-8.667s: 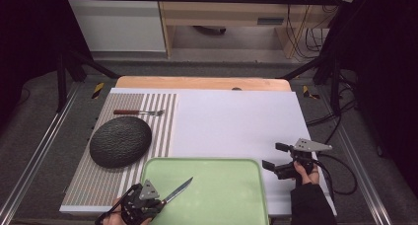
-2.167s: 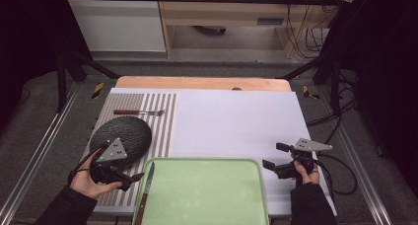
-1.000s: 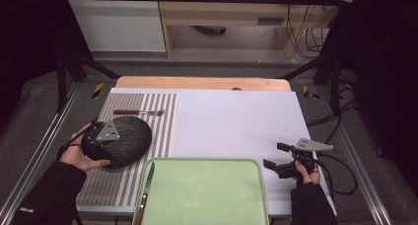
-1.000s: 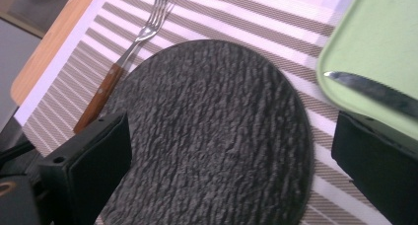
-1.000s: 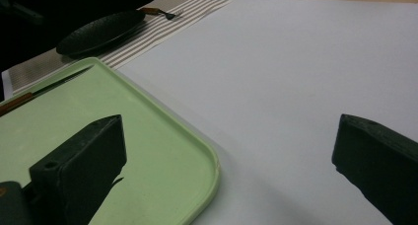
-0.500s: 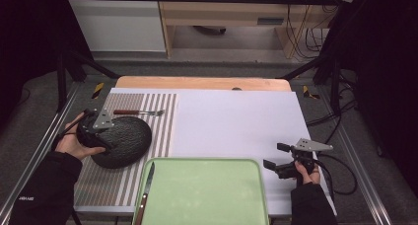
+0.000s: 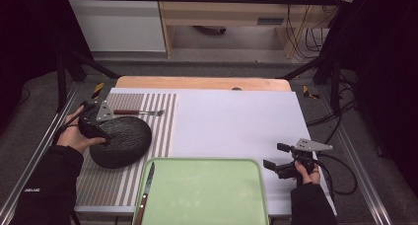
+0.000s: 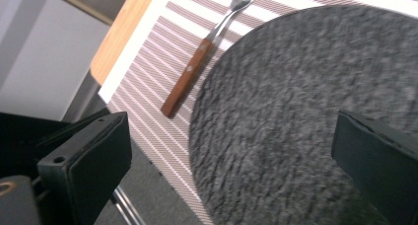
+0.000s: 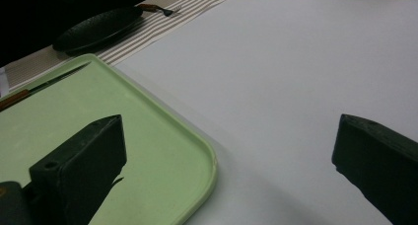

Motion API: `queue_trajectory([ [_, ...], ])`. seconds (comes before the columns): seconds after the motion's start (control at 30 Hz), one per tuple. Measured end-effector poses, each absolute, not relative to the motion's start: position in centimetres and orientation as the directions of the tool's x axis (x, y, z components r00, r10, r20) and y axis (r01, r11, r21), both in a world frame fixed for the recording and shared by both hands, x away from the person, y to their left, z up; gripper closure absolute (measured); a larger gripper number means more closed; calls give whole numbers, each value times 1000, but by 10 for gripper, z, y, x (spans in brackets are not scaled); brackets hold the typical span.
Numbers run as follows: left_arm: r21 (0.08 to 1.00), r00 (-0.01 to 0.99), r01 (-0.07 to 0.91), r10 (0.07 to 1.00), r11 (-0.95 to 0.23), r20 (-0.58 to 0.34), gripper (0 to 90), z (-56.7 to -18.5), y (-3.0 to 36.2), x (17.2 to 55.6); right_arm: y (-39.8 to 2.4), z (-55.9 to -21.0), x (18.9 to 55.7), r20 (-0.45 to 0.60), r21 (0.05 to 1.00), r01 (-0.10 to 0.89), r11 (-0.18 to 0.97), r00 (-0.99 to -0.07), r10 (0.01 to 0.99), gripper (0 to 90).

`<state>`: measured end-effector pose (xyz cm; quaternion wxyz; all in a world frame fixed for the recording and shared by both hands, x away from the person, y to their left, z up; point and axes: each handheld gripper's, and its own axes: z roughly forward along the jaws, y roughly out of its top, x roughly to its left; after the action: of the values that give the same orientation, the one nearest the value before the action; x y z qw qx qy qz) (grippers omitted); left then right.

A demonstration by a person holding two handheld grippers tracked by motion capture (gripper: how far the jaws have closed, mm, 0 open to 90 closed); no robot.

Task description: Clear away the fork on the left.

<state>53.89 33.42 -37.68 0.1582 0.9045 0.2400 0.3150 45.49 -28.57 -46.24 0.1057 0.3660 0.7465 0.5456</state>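
Now: Left Gripper Hovering at the Dark Plate's Rim

Lying on the brown-and-white striped placemat (image 7: 162, 121), at the table's left side: round, dark grey, rough-textured stone plate (image 7: 121, 141), also showing in the left gripper view (image 8: 305, 116) and far off in the right gripper view (image 9: 96, 30). Sitting just behind the plate on the same mat, close to its far rim but apart from it: wooden-handled metal fork (image 7: 138, 112), handle pointing left, also seen beside the plate's edge (image 8: 197, 67).

Hovering over the plate's left rim: left gripper (image 7: 93, 124), jaws standing wide apart with nothing between them, one jaw out over the mat's edge and the other over the plate's surface in its own view. Whether touching the plate, cannot tell.

Lying near the plate, at the table's front: pale green rectangular plastic tray (image 7: 212, 195), its left part overlapping the striped mat, carrying a wooden-handled knife (image 7: 146, 190) along its left edge.

Resting well apart at the right of the tray, over the white table cover (image 7: 236, 121): right gripper (image 7: 278, 158), jaws spread wide and holding nothing, tray corner (image 9: 187, 151) showing between them.
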Motion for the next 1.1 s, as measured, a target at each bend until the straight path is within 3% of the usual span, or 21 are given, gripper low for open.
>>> queue_trajectory([
  [0.17, 441, 663, 333, 540, -833, 519, 16, -379, 338, 547, -286, -463, 455, 243, 891, 434, 138, -708, 663, 3],
  [0.5, 366, 649, 348, 503, -863, 570, 22, -387, 345, 567, -285, -463, 455, 242, 890, 434, 138, -708, 663, 3],
  [1.1, 293, 677, 246, 380, -924, 631, 55, -403, 342, 593, -285, -463, 455, 240, 889, 436, 143, -708, 664, 3],
])
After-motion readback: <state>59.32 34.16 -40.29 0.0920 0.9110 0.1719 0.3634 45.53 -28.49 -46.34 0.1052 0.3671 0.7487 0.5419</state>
